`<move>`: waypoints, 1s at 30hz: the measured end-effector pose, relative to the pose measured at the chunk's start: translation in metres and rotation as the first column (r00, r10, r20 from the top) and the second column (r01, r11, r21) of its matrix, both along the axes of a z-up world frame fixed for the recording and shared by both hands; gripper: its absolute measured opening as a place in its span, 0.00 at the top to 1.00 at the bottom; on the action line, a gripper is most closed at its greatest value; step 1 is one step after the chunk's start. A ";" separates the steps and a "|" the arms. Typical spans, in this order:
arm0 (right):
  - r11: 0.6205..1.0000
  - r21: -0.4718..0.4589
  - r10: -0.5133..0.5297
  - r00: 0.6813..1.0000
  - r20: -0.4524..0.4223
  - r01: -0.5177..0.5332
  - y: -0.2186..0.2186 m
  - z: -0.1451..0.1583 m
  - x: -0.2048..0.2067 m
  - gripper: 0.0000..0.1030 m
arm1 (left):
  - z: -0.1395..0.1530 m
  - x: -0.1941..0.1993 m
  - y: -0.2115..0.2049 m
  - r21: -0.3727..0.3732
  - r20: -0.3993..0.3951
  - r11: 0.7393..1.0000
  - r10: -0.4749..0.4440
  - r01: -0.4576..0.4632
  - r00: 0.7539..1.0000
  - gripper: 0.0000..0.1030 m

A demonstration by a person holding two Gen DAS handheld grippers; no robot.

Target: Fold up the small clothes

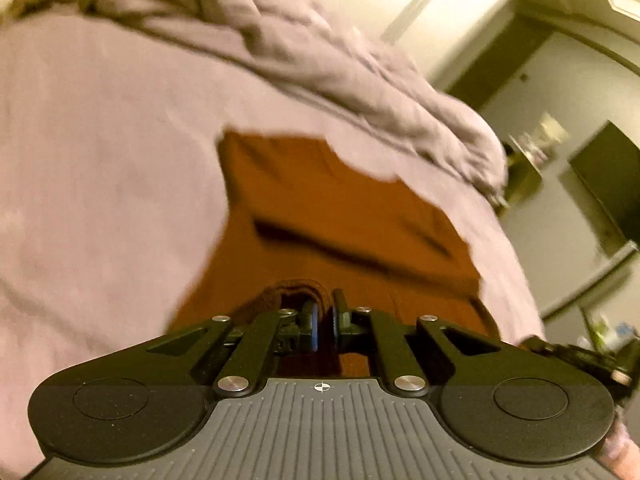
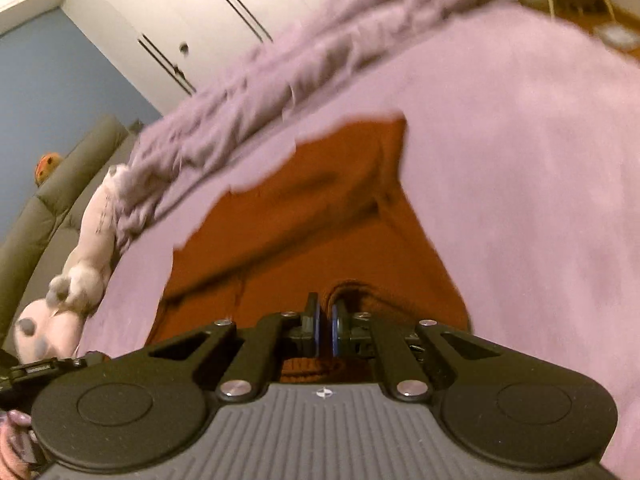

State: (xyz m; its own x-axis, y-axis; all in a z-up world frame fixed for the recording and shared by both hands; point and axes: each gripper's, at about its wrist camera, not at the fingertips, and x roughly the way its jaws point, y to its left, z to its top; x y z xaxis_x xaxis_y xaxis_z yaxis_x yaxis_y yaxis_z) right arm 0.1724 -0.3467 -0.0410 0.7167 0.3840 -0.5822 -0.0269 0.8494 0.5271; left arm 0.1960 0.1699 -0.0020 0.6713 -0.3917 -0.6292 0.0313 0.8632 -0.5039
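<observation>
A small orange garment (image 1: 340, 220) lies spread on a pale pink bedsheet (image 1: 100, 160), with a fold line across its middle. My left gripper (image 1: 324, 320) is shut on the garment's near edge, cloth bunched between the pads. In the right wrist view the same orange garment (image 2: 312, 220) lies ahead, and my right gripper (image 2: 325, 322) is shut on another part of its near edge. Both views are blurred by motion.
A rumpled grey-pink blanket (image 1: 320, 48) lies along the far side of the bed, also in the right wrist view (image 2: 280, 72). A plush toy (image 2: 84, 256) lies at the bed's left edge. White wardrobe doors (image 2: 224, 12) stand behind. Dark furniture (image 1: 608, 176) stands to the right.
</observation>
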 end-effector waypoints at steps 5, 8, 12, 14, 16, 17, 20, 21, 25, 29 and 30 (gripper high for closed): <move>0.990 -0.124 -0.059 0.996 0.061 0.066 0.016 0.000 0.057 0.95 | -0.019 0.054 -0.012 0.148 0.018 0.986 0.079 -0.081 0.997 0.91; 0.983 -0.181 -0.037 0.999 0.038 0.044 0.021 -0.010 0.083 0.94 | -0.035 0.071 -0.015 0.186 -0.007 0.979 0.087 -0.084 0.996 0.87; 0.963 -0.268 -0.005 0.997 0.081 0.026 0.018 -0.011 0.081 0.71 | -0.044 0.068 -0.003 0.194 0.016 0.980 0.043 -0.045 0.999 0.59; 0.956 -0.294 0.019 0.994 0.111 0.014 0.012 -0.011 0.073 0.58 | -0.043 0.059 0.006 0.218 0.064 0.975 0.022 -0.036 0.998 0.46; 0.944 -0.329 0.054 0.992 0.114 -0.014 0.007 -0.014 0.071 0.52 | -0.042 0.056 0.013 0.195 0.083 0.981 -0.011 -0.005 0.997 0.35; 0.940 -0.341 0.071 0.992 0.108 -0.030 0.004 -0.018 0.071 0.51 | -0.044 0.057 0.016 0.177 0.080 0.984 -0.020 0.006 0.997 0.29; 0.933 -0.352 0.102 0.992 0.074 -0.070 0.000 -0.030 0.077 0.49 | -0.054 0.065 0.017 0.160 0.052 0.986 -0.047 0.038 0.998 0.23; 0.931 -0.356 0.108 0.992 0.066 -0.078 0.001 -0.033 0.080 0.49 | -0.057 0.068 0.014 0.164 0.048 0.985 -0.060 0.052 0.997 0.23; 0.925 -0.368 0.126 0.990 0.070 -0.092 0.006 -0.041 0.094 0.49 | -0.065 0.082 -0.003 0.205 0.047 0.974 -0.109 0.098 0.993 0.24; 0.910 -0.387 0.190 0.979 0.070 -0.149 0.016 -0.042 0.106 0.56 | -0.070 0.096 -0.017 0.229 0.031 0.966 -0.129 0.119 0.991 0.39; 0.900 -0.404 0.211 0.975 0.071 -0.166 0.021 -0.042 0.108 0.66 | -0.071 0.097 -0.021 0.252 0.028 0.960 -0.135 0.123 0.990 0.44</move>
State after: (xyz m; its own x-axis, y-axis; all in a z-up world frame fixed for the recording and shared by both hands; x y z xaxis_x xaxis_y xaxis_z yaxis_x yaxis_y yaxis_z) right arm 0.2800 -0.3260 -0.0831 0.7219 0.2745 -0.6352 -0.2454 0.9598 0.1360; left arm 0.2932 0.1494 -0.0730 0.6550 -0.3114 -0.6885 0.1683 0.9484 -0.2688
